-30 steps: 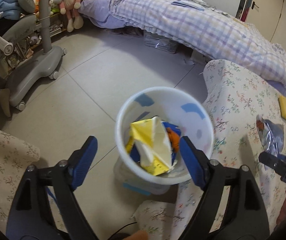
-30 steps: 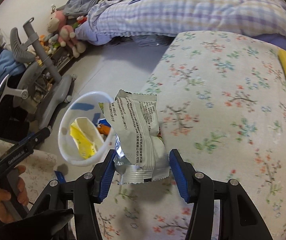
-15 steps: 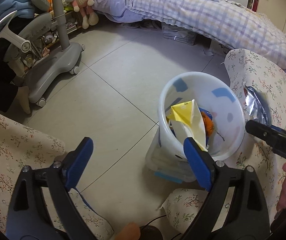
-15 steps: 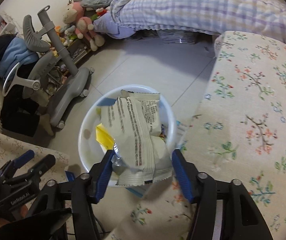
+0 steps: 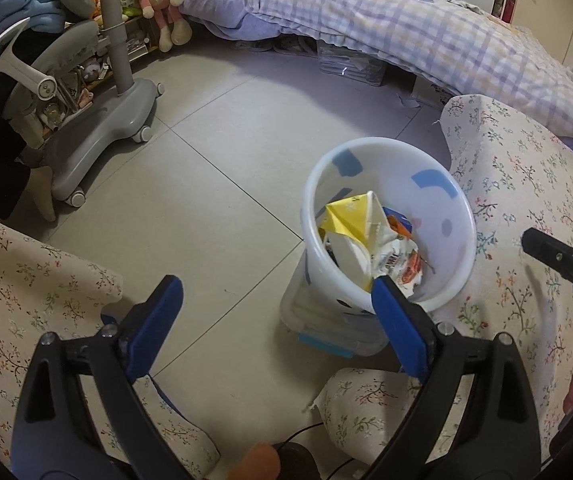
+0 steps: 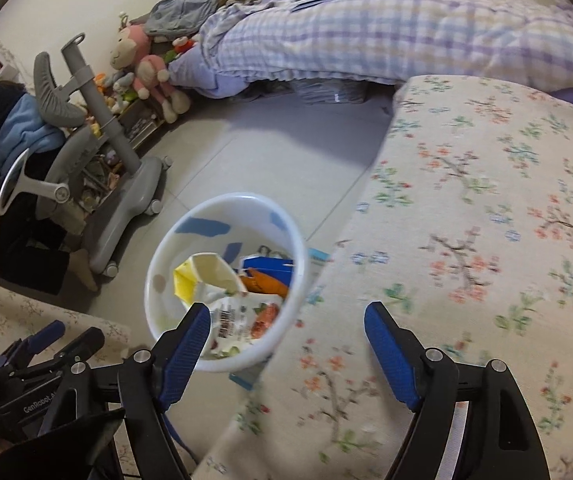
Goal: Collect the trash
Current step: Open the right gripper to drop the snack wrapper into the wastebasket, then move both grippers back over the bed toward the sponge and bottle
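One bin (image 6: 154,280) holding several wrappers (image 6: 242,316) sits lower left, touching neither of two spread, empty grippers (image 6: 286,340) (image 5: 276,308).

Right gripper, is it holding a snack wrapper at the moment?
No, the right gripper is open with nothing between its fingers, and the wrapper lies inside the white bin.

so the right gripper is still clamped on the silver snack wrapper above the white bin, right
No. The right wrist view shows the right gripper open and empty; the snack wrapper already lies inside the white bin, on the other trash.
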{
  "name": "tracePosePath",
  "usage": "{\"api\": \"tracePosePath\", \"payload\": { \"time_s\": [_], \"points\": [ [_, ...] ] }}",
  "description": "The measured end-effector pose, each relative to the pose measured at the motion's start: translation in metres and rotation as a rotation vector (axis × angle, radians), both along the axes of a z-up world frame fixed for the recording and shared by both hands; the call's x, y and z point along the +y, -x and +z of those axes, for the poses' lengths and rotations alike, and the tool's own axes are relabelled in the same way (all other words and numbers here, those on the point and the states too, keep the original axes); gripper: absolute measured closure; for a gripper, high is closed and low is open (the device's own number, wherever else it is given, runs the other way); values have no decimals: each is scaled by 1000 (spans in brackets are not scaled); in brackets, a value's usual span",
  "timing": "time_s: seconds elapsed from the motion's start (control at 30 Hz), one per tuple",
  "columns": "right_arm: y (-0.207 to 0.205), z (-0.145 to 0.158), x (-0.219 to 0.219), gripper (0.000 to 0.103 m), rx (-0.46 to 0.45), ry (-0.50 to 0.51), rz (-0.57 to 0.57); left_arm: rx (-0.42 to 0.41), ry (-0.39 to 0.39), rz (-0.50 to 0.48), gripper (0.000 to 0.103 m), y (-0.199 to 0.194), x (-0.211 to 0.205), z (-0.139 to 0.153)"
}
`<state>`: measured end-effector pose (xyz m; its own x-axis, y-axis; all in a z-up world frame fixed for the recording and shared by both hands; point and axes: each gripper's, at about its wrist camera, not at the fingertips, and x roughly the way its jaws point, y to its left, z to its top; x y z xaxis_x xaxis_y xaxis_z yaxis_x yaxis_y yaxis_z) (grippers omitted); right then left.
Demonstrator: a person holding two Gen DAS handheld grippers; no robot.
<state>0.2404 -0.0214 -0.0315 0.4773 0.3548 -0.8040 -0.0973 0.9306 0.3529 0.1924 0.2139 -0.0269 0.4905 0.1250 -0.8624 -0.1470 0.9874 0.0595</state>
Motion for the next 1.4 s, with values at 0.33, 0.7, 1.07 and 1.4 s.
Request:
{"api": "tracePosePath", "payload": {
  "time_s": [0.33,0.7,1.07,1.4],
  "points": [
    [29,21,-92,22,-1,64,-142,3,11,-69,8,2,-49,9],
    [69,30,-201,22,-7,141,-268,21,25,-171,8,-1,-140,13],
    [106,23,-307,21,6,184,-375,11,27,-266,8,-3,-240,13],
    [109,23,-396,21,-78,301,-430,-5,66,-365,8,-27,-353,10]
  ]
}}
